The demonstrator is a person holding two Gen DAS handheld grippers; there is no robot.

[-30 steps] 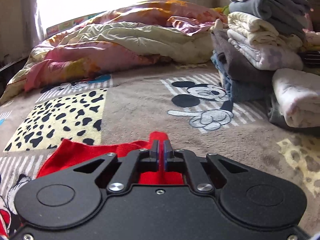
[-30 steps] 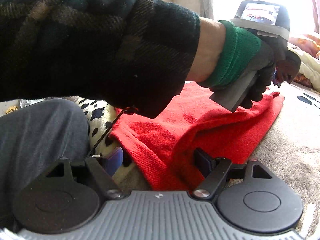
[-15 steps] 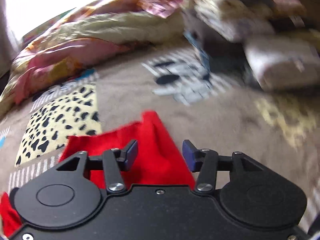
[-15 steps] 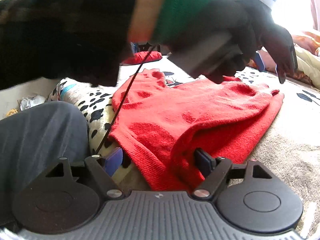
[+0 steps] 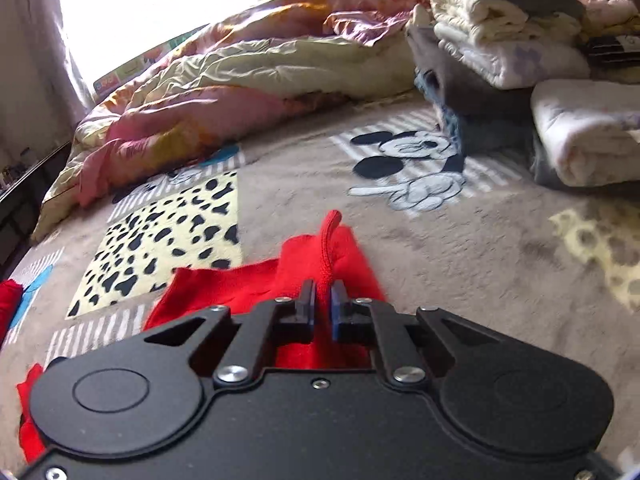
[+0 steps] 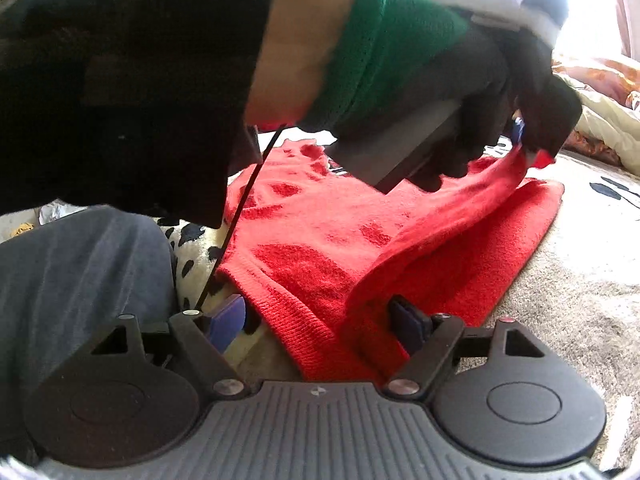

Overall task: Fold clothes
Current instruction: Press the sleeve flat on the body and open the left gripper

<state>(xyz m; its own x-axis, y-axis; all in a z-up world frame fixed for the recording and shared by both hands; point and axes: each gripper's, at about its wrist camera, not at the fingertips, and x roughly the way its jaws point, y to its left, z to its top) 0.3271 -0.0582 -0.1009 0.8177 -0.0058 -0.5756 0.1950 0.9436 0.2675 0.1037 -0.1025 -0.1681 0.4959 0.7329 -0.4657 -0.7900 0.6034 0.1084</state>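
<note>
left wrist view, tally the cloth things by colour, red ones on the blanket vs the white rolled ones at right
red: 2, the sweater pinched in the left tool and a red scrap at the left edge
white rolled: 2, one roll on the blanket, one in the stack
total: 4

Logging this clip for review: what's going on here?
A person is folding a red sweater on a bed blanket. The left gripper is shut on a raised edge of it, lifting that layer. The right gripper hangs open over the near hem, gripping nothing. Folded clothes are stacked behind.
</note>
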